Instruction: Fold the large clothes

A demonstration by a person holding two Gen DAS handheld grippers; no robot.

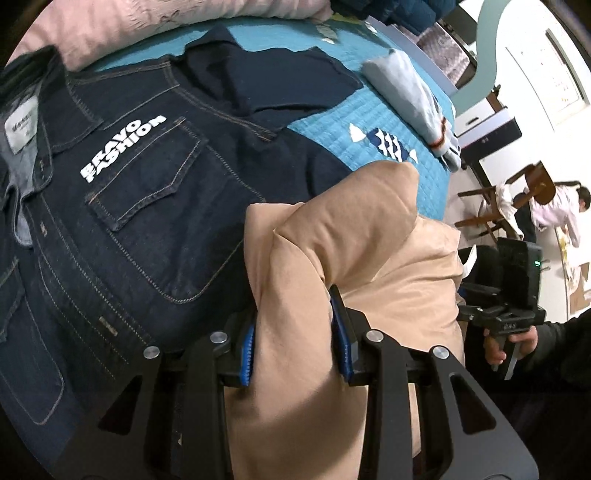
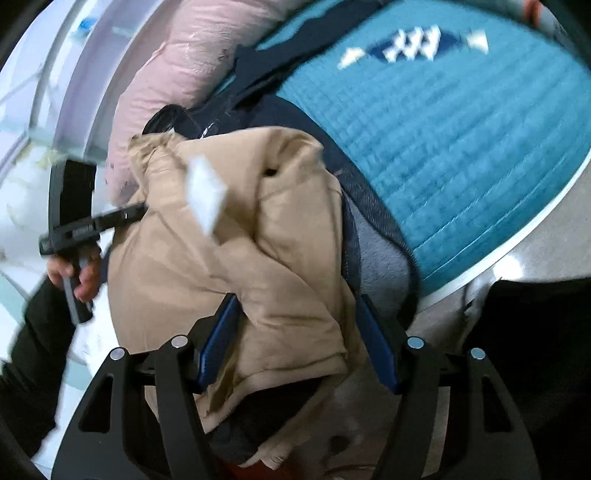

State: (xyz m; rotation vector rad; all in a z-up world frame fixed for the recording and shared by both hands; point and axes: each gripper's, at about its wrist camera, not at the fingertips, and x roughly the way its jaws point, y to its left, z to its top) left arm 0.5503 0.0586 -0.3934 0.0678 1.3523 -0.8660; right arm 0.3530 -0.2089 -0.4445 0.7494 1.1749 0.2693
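Closest to me, my left gripper (image 1: 295, 343) pinches a thick bunch of the tan garment (image 1: 332, 236); its blue pads (image 1: 248, 354) press into the cloth from both sides, and the fabric bulges up past the fingers in a rounded fold. In the right wrist view my right gripper (image 2: 295, 343) has its fingers spread wide with the same tan garment (image 2: 236, 258) filling the gap between them; the left pad (image 2: 218, 339) lies against the cloth, but I cannot tell whether the right one bears on it, so I cannot say whether this is a real grip. A white tag (image 2: 207, 195) shows on the garment's upper side. The garment hangs bunched between the two grippers at the near edge of the bed (image 2: 480, 147), over a dark denim jacket (image 1: 155, 206) that lies spread flat on the teal quilt with white lettering above its chest pocket. Beyond the jacket lies a navy garment (image 1: 266, 81), and near the bed's right edge a folded light-blue piece (image 1: 406, 92). A pink duvet (image 1: 147, 22) is heaped along the far edge. Off the bed, well apart, a person (image 1: 557, 210) bends by a wooden chair (image 1: 517, 195).
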